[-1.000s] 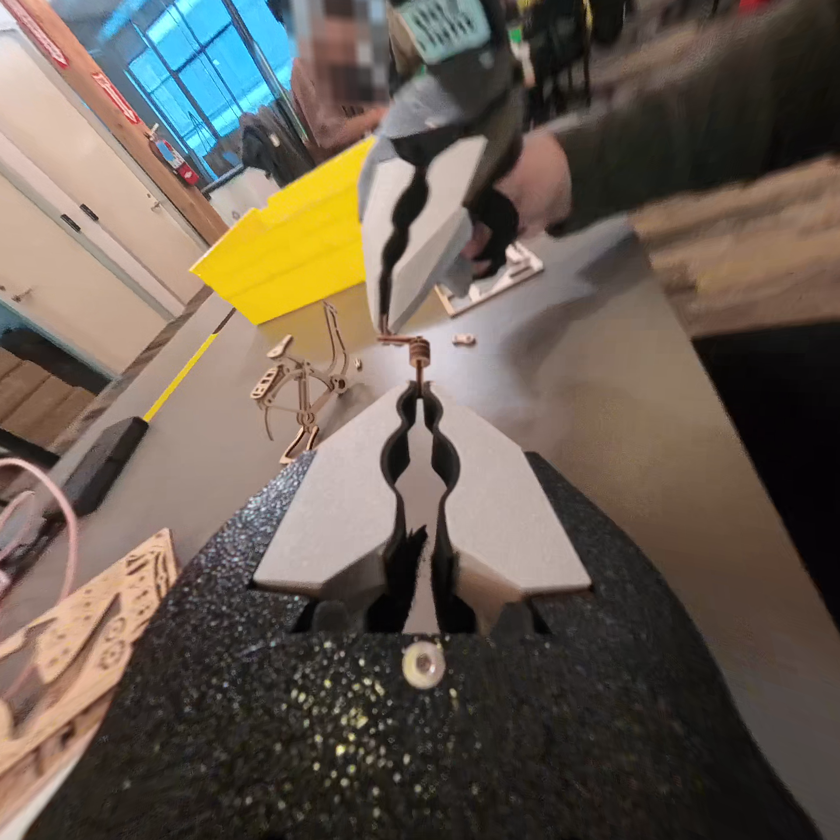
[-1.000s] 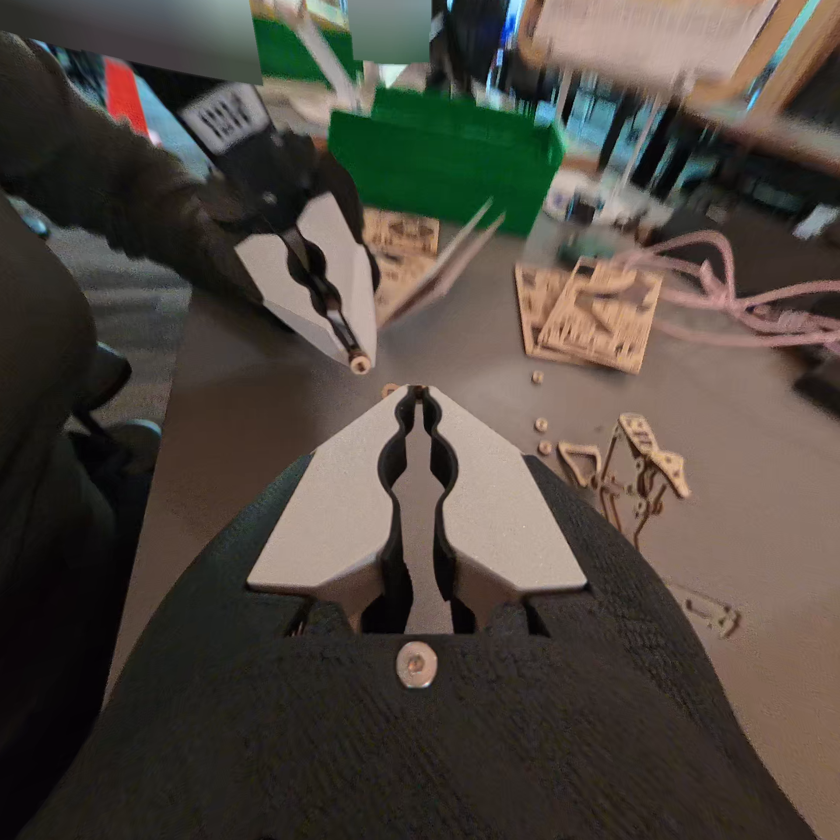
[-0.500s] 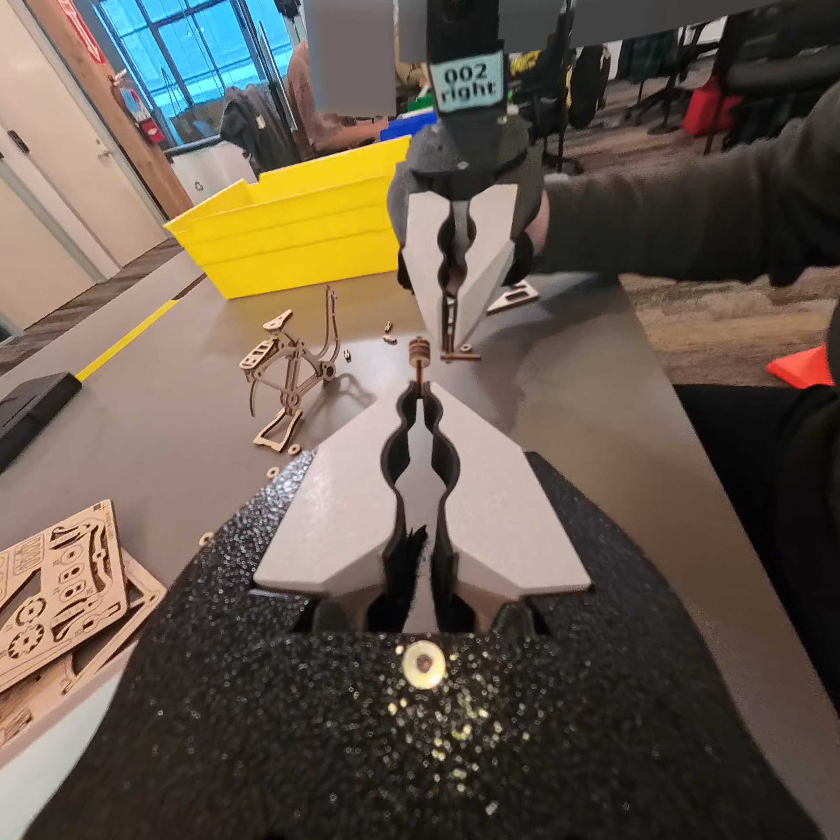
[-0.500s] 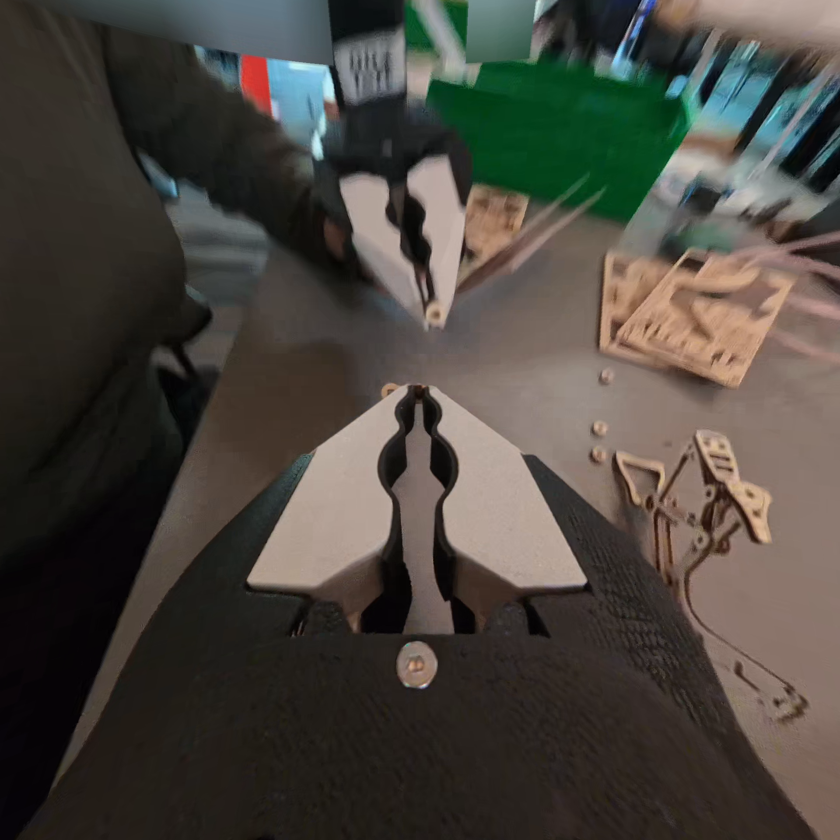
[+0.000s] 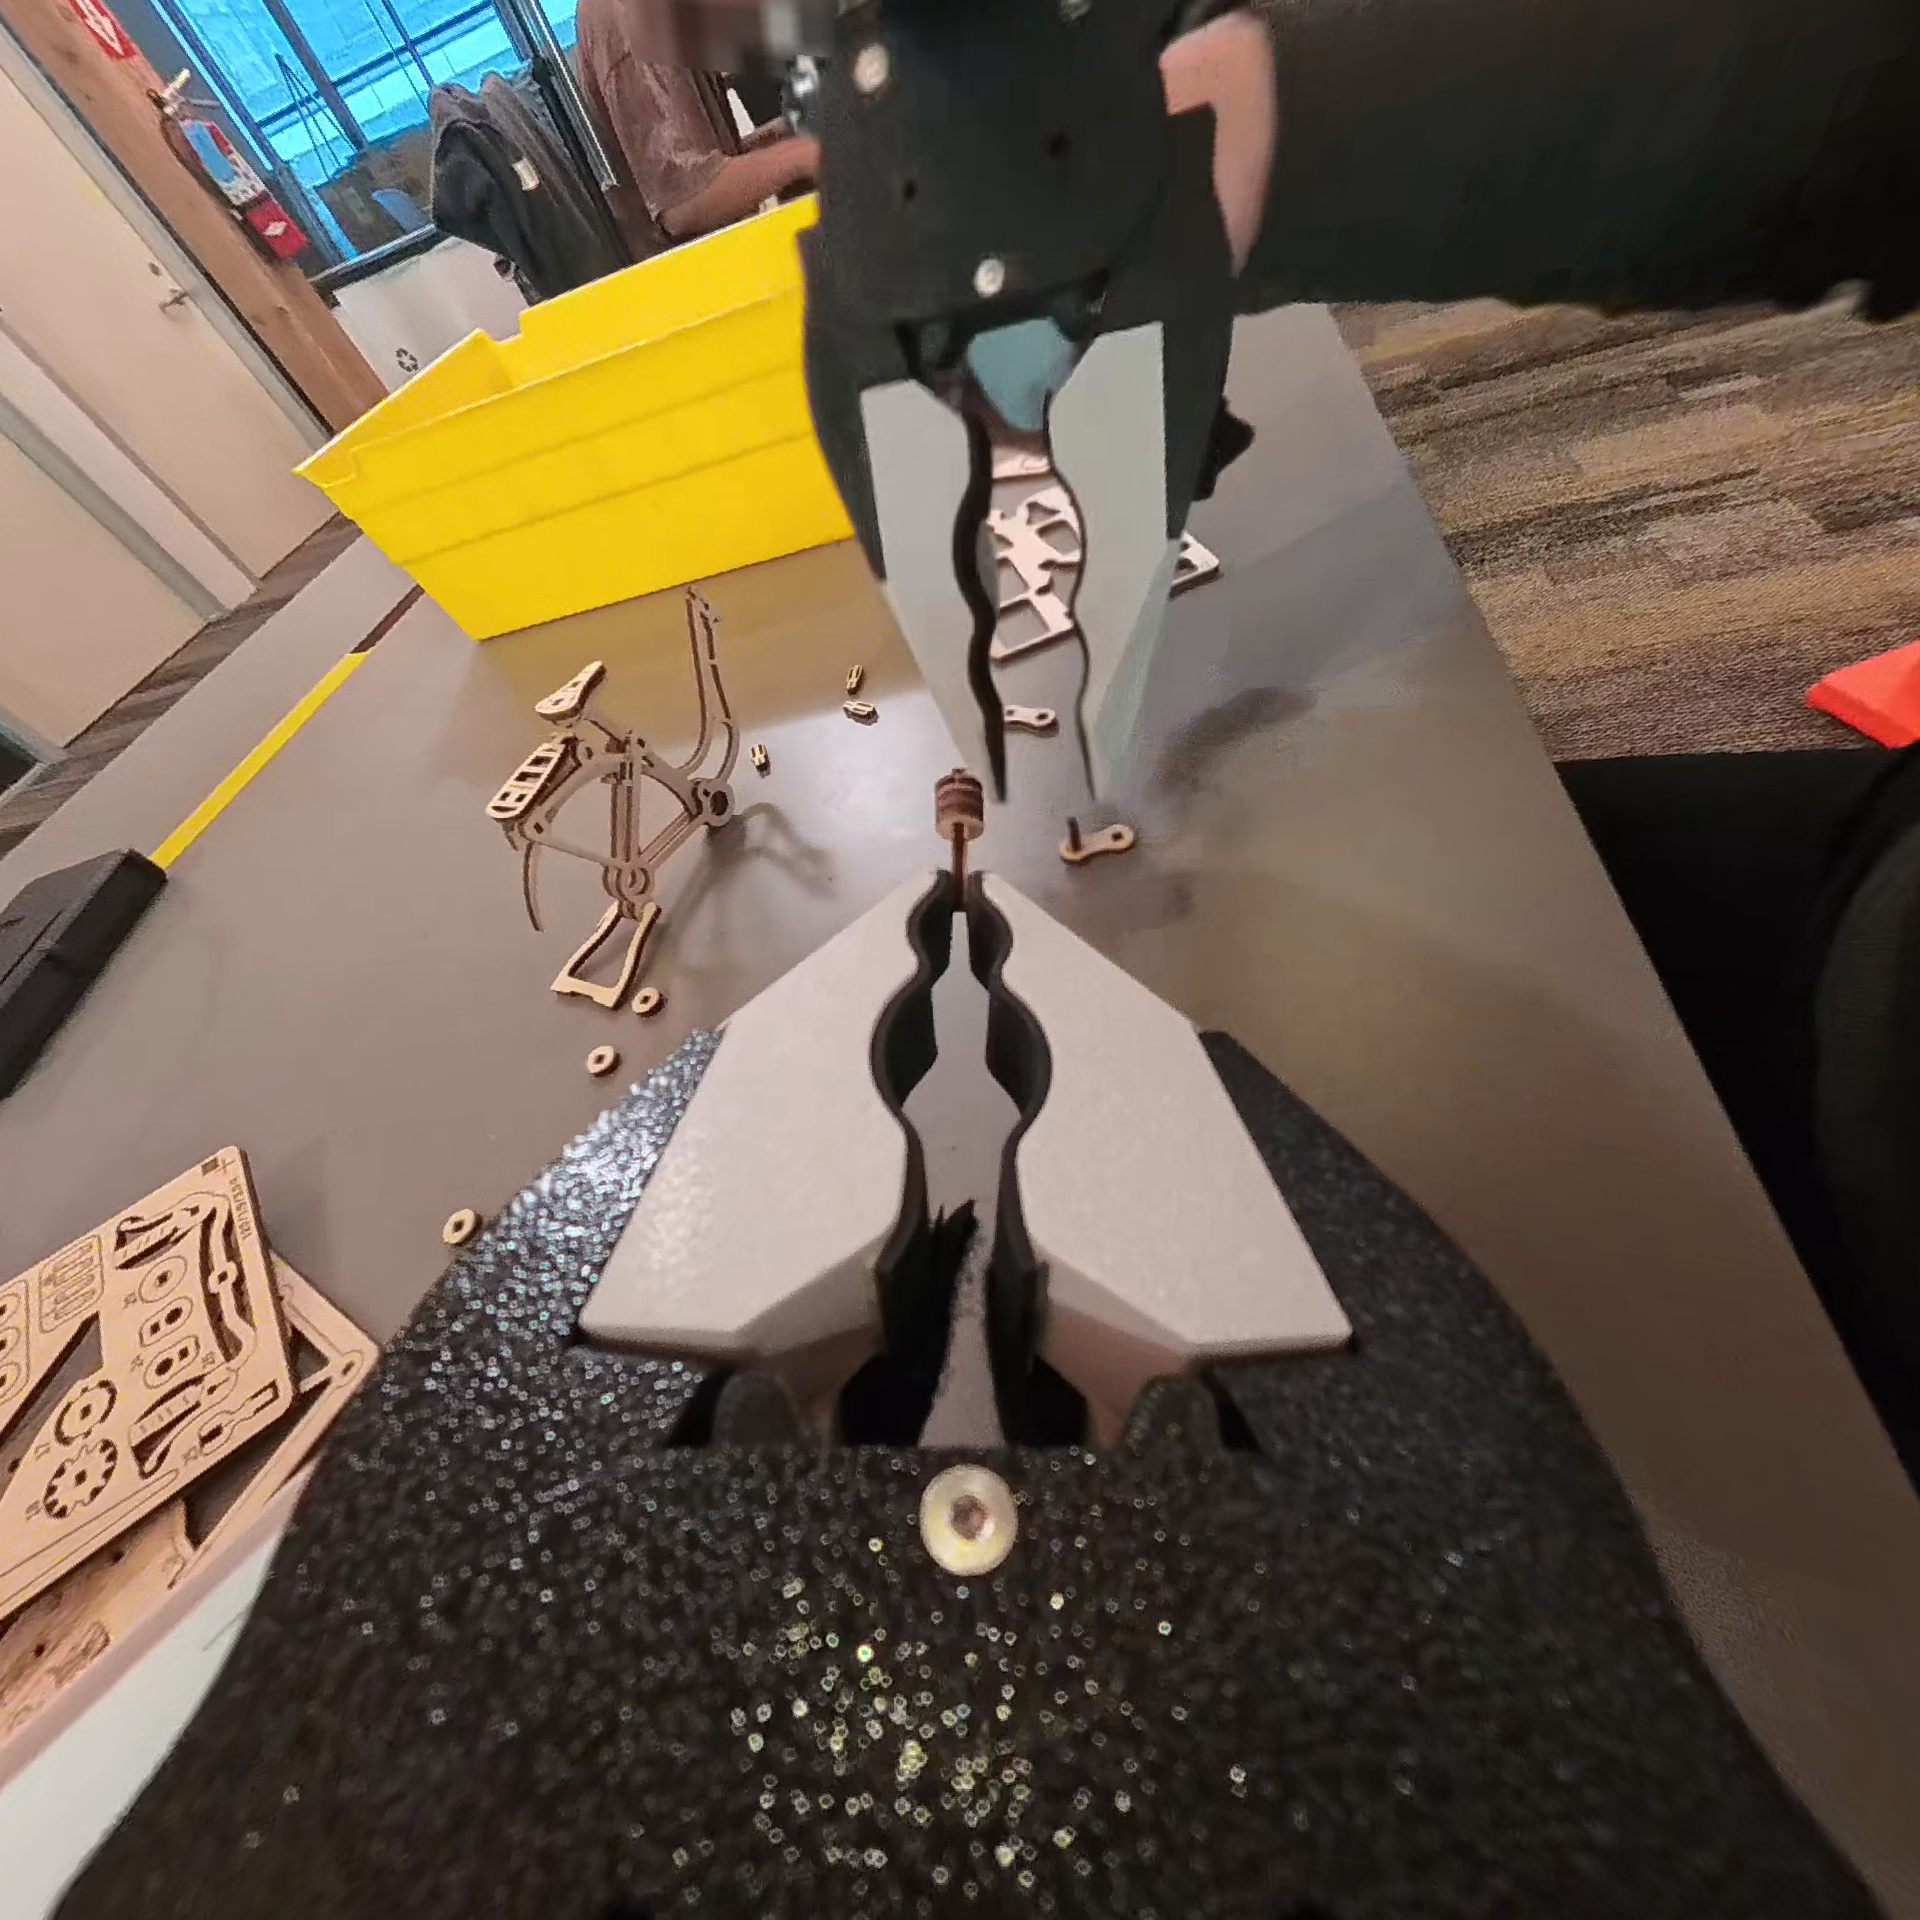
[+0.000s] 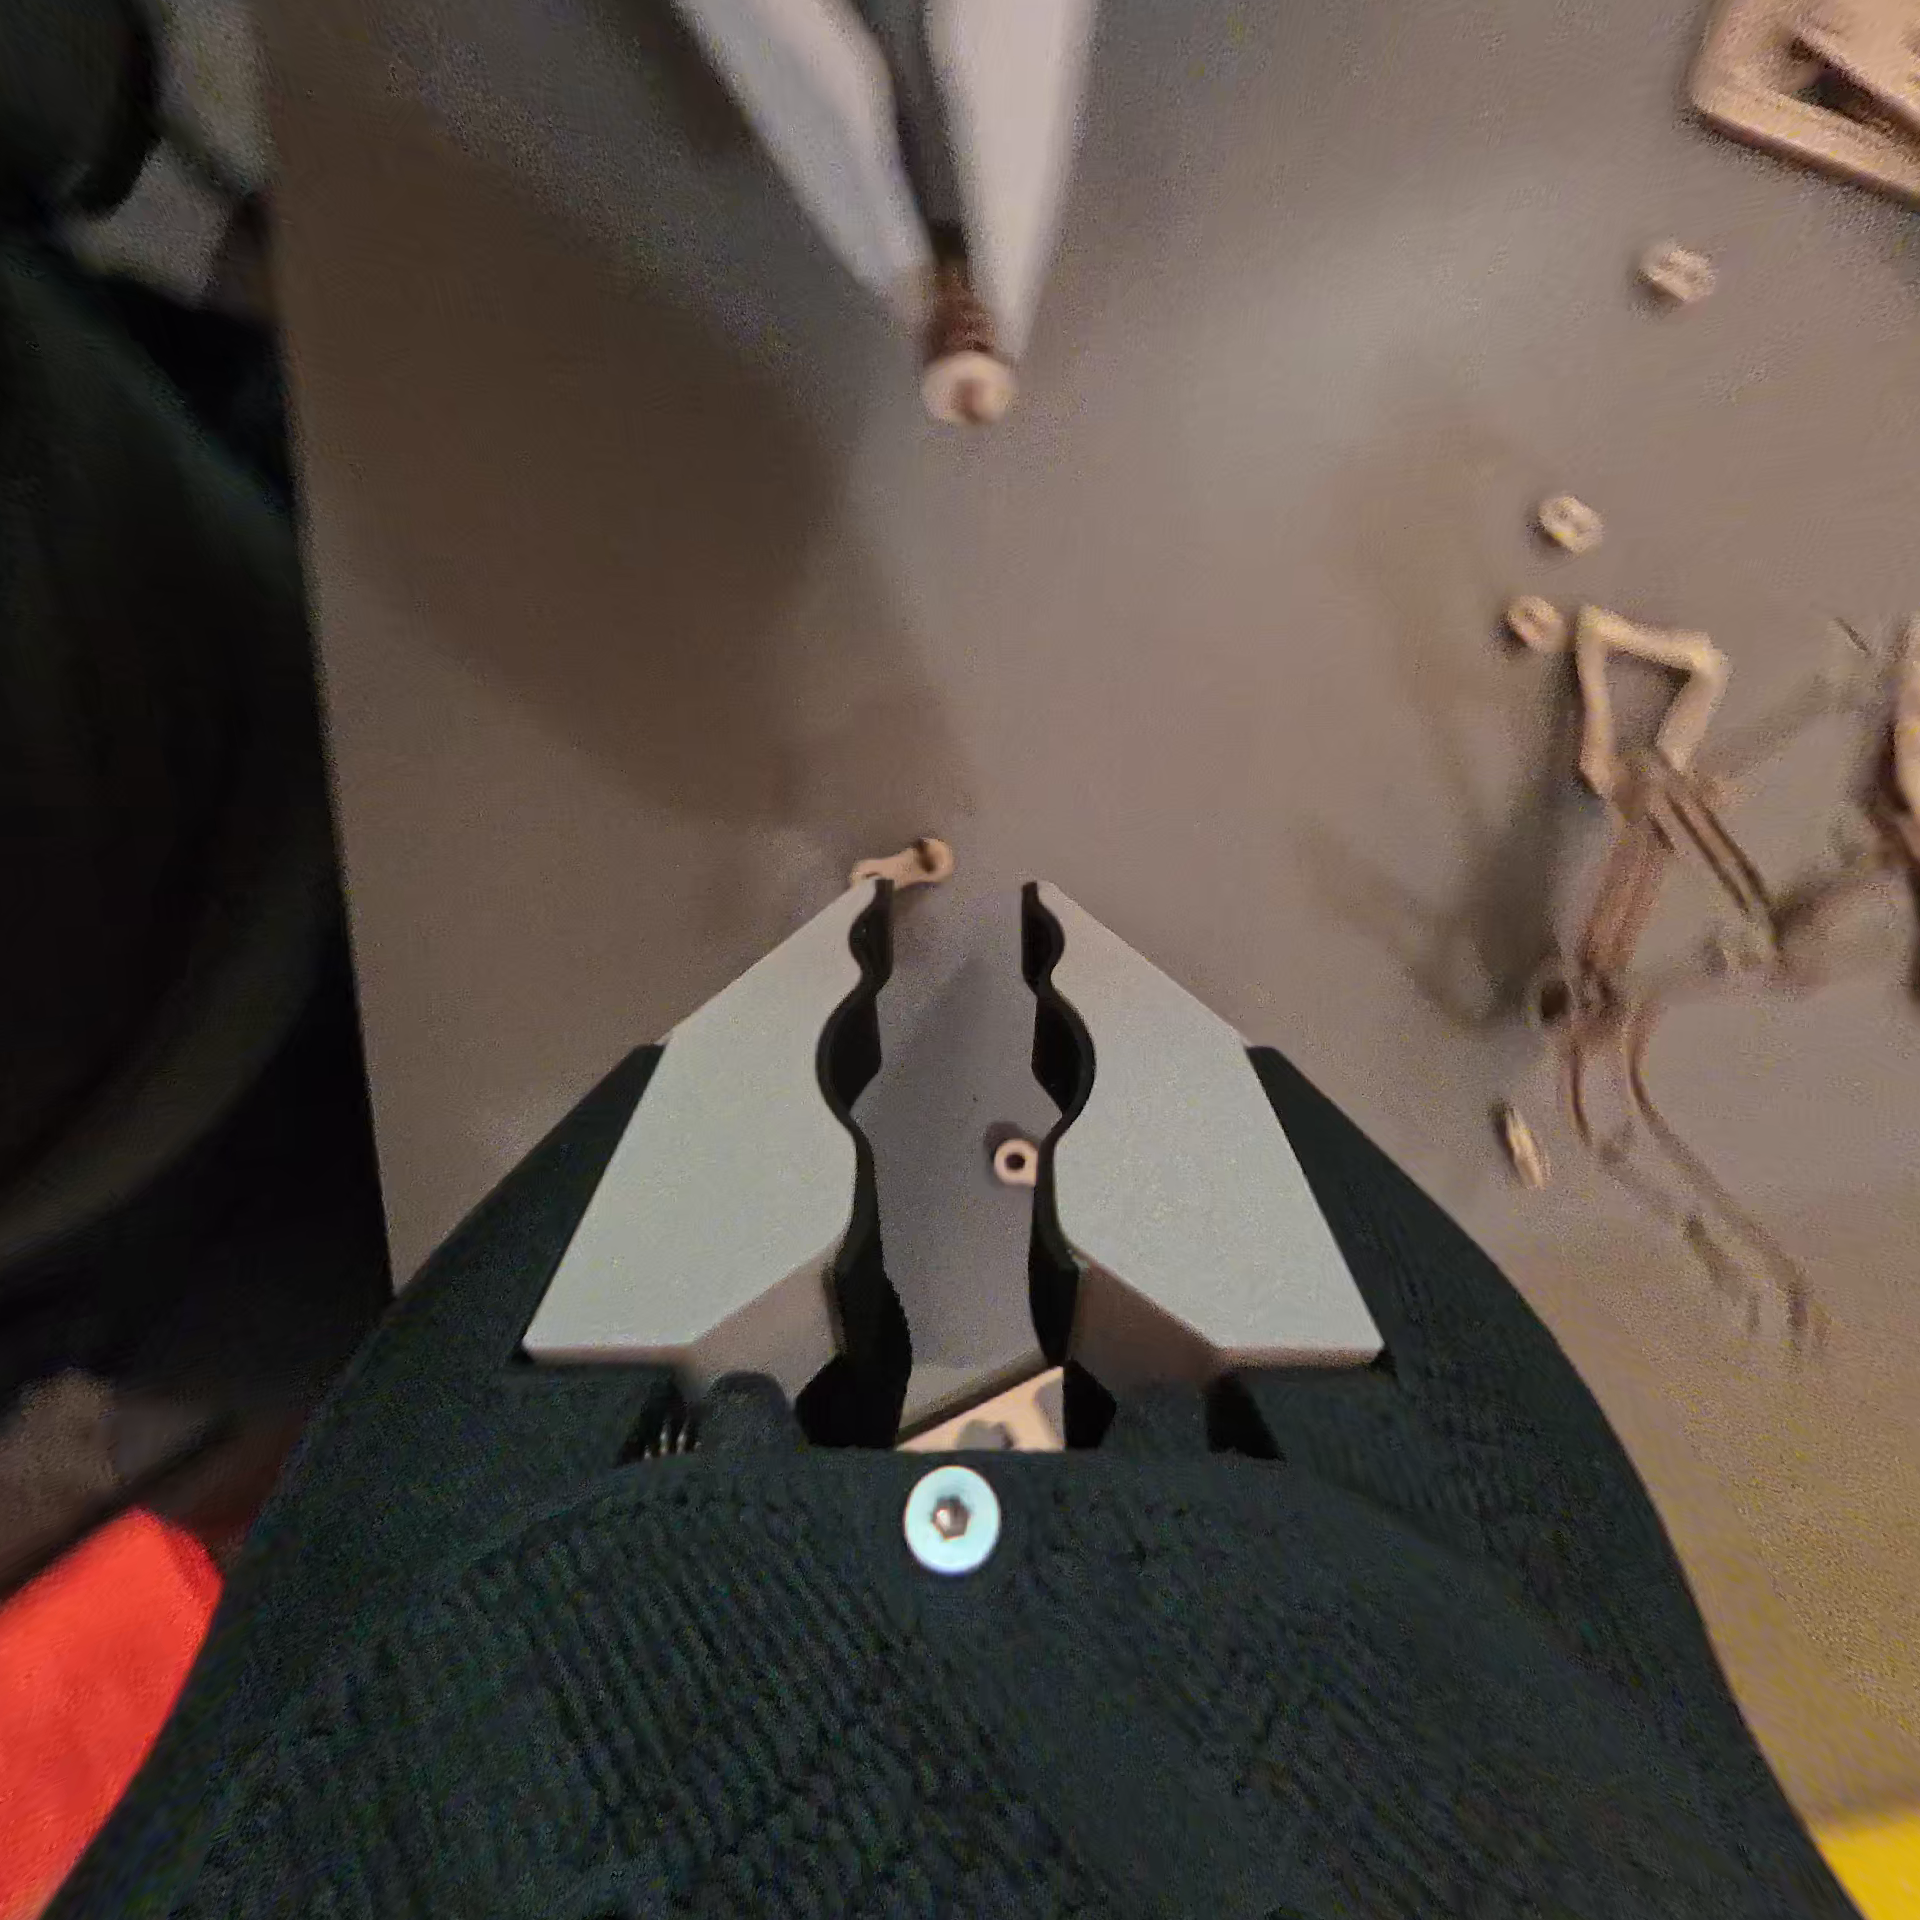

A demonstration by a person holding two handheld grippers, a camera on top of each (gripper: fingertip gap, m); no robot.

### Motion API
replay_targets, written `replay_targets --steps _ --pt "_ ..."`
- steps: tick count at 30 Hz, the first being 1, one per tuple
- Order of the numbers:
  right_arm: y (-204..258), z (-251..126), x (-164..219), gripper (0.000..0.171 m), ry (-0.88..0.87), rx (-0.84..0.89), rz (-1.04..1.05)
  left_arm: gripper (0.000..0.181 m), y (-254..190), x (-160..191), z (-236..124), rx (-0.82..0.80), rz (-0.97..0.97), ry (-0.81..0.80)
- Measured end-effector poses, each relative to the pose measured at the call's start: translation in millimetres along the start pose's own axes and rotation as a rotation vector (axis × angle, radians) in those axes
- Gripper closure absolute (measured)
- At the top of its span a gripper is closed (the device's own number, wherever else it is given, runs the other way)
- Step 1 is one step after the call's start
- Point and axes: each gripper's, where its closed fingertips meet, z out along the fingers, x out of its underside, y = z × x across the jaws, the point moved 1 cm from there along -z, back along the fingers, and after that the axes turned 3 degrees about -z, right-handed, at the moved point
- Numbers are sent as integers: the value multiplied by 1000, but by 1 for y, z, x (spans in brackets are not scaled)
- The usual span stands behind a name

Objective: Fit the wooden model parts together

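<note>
Since half a second ago your right gripper [image 5: 1042,800] has let go of the small link piece [image 5: 1096,837], which now lies on the tabletop [image 5: 1351,1039] just below its parted fingers [image 6: 748,1122]. Your left gripper [image 5: 961,883] keeps its fingers closed on the thin pin of the spool piece [image 5: 958,805], upright, near the link. Off to the left stands the partly built wooden model [image 5: 623,821].
</note>
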Motion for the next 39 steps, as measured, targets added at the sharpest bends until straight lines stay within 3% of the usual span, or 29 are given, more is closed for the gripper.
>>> replay_targets --steps 1,4,8,22,28,32,35,39 --pt "-5 -4 4 149 -5 86 105 181 0 0 0 -3 4 1" --pt "4 -7 15 149 -6 232 462 181 0 1 1 -9 16 9" --pt "21 1 2 149 -82 330 680 181 -4 4 3 1 33 25" --pt "9 12 -5 153 -42 384 730 181 -8 4 4 2 72 41" --pt "10 17 -5 156 -16 375 682 181 -8 5 5 6 73 46" --pt "6 15 -3 169 -2 415 634 181 -8 6 5 5 73 52" --pt "4 10 3 169 103 491 465 181 -8 6 5 4 73 52" --pt "7 6 7 170 306 542 78 181 -8 7 5 6 75 56"
